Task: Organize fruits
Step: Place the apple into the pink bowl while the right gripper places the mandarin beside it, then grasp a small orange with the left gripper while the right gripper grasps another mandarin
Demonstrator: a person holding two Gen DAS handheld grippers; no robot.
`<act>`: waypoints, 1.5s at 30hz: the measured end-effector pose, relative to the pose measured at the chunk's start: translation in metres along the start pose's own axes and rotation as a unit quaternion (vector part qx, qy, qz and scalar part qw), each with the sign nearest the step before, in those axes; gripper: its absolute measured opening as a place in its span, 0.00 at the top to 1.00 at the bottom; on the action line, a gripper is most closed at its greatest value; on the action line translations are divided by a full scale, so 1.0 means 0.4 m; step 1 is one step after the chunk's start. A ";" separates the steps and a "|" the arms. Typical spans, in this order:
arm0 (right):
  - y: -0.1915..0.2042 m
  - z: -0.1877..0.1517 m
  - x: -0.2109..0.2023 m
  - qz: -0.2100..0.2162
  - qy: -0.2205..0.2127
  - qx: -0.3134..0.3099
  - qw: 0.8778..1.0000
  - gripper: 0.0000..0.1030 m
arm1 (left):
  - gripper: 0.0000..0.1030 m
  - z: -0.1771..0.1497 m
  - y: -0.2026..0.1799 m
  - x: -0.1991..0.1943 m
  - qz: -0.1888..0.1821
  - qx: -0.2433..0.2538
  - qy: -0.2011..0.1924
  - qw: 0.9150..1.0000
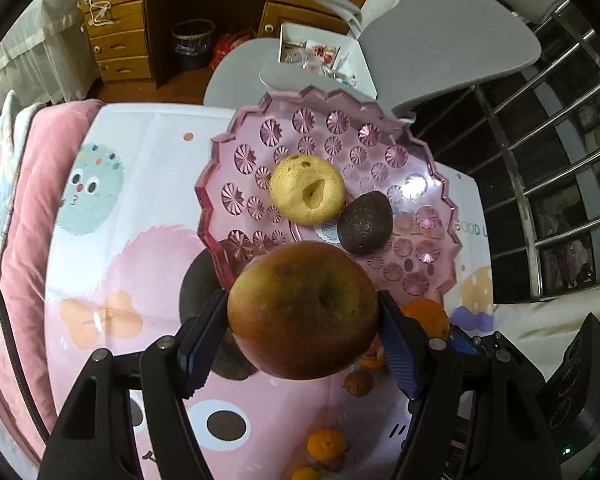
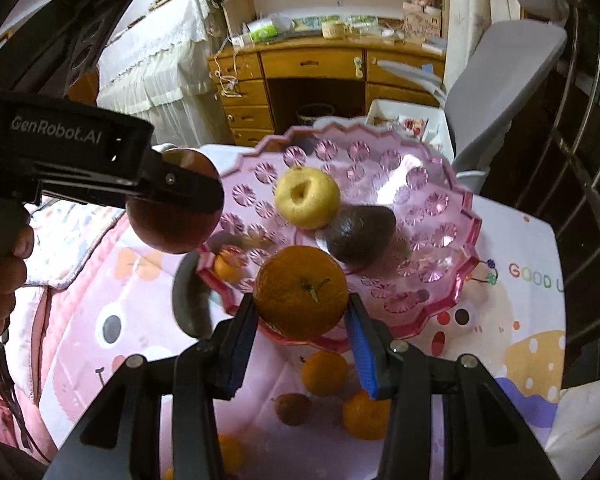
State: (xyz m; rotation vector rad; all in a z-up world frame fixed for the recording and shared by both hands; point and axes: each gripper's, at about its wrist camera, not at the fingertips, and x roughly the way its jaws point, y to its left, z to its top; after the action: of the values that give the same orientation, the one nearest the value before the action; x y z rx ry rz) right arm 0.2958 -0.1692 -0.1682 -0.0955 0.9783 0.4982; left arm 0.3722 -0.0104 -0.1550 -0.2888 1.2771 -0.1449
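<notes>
On the bed [image 1: 100, 240] we log: bowl [image 1: 236, 152]; left hand-held gripper [image 1: 302, 320] clamping an apple [image 1: 300, 308]; right hand-held gripper [image 2: 300, 320] clamping an orange [image 2: 300, 292]

Domestic bedroom: a bed with cartoon-print sheet [image 1: 148, 208] and pink quilt [image 1: 32, 184], wooden desk with drawers [image 2: 324, 68], grey chair [image 1: 452, 40], lace-curtained window.

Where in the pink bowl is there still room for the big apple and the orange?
The pink bowl is bare along its far and right sides, beyond the yellow apple and avocado. Its near edge also looks free. The middle is crowded: those two fruits touch.
</notes>
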 end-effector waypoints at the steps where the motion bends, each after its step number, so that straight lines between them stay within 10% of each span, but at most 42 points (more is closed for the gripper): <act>1: -0.005 0.000 0.011 0.000 0.004 0.001 1.000 0.56 | 0.31 0.003 -0.001 0.012 -0.002 0.001 0.004 1.000; 20: -0.038 -0.004 -0.051 -0.013 -0.001 0.023 1.000 0.34 | 0.12 -0.032 -0.022 -0.038 -0.030 -0.008 -0.030 0.999; 45: -0.047 -0.168 -0.182 0.091 0.086 0.133 0.983 0.34 | 0.13 -0.475 -0.031 -0.118 0.045 -0.025 -0.009 0.999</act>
State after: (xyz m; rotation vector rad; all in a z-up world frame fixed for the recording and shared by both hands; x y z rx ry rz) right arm 0.2192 -0.2320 -0.1494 0.1947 1.2211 0.5276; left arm 0.1775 -0.0350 -0.1575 -0.2747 1.2739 -0.0328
